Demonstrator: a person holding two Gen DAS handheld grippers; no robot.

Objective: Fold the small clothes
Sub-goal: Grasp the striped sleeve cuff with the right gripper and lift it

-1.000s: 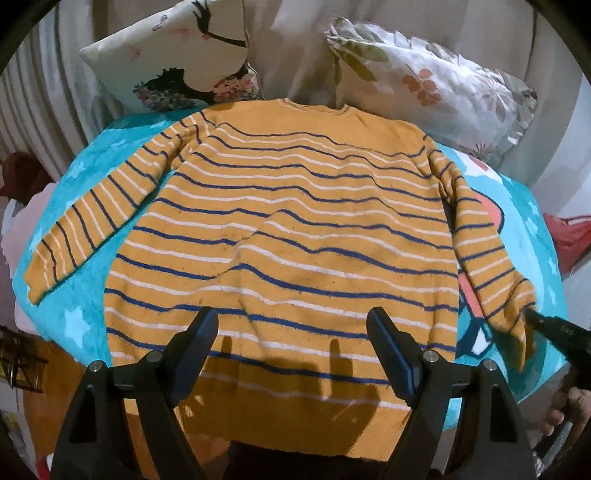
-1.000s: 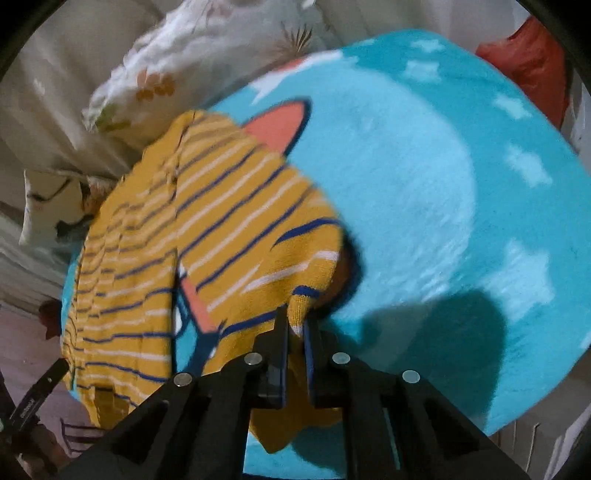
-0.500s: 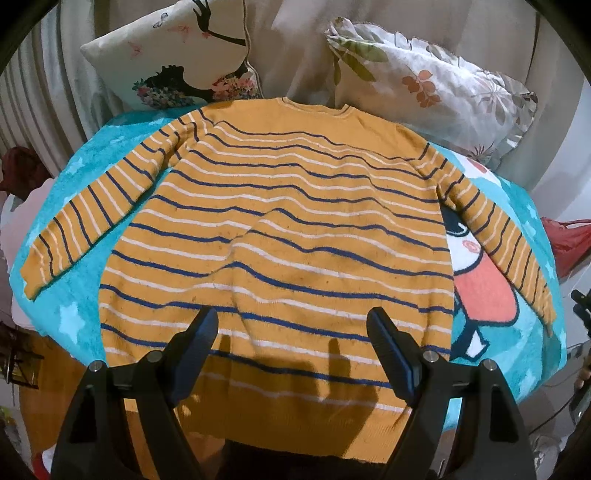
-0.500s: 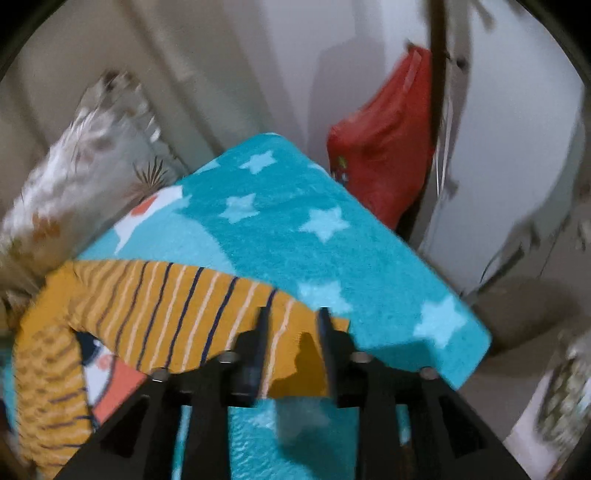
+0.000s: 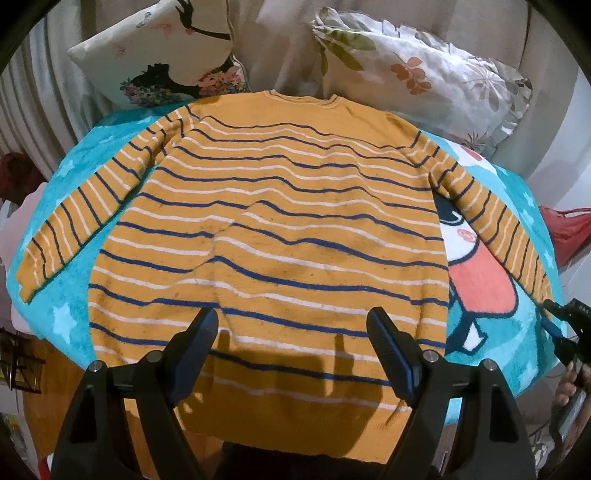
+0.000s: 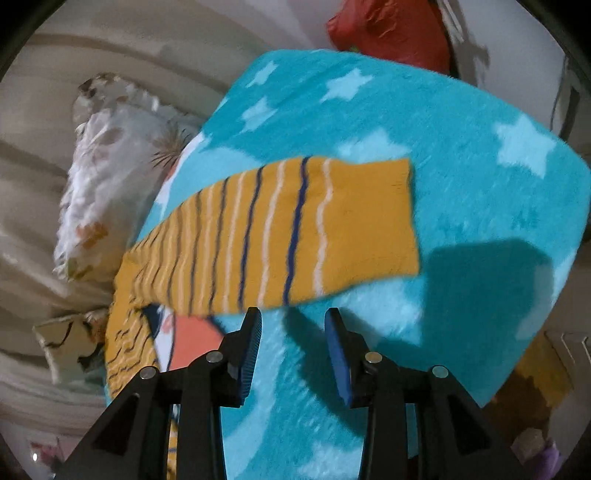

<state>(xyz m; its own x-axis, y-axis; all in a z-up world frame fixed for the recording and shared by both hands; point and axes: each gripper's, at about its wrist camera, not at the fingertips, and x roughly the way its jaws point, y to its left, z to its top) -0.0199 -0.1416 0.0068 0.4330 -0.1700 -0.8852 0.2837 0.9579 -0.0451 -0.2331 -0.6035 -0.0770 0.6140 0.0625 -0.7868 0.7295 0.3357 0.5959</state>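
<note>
A mustard-yellow sweater with blue and white stripes lies flat, back up, on a turquoise star blanket, both sleeves spread out. My left gripper is open and empty above the sweater's hem. My right gripper is open and empty just short of the right sleeve, which lies flat on the blanket. The right gripper also shows in the left wrist view at the cuff of that sleeve.
Two floral pillows lean against the beige sofa back behind the sweater. A red bag sits beyond the blanket's right edge. The blanket's edge drops off near the right cuff.
My right gripper pulled the right sleeve outward and straight, then opened and let go of the cuff. The left gripper stayed open over the hem.
</note>
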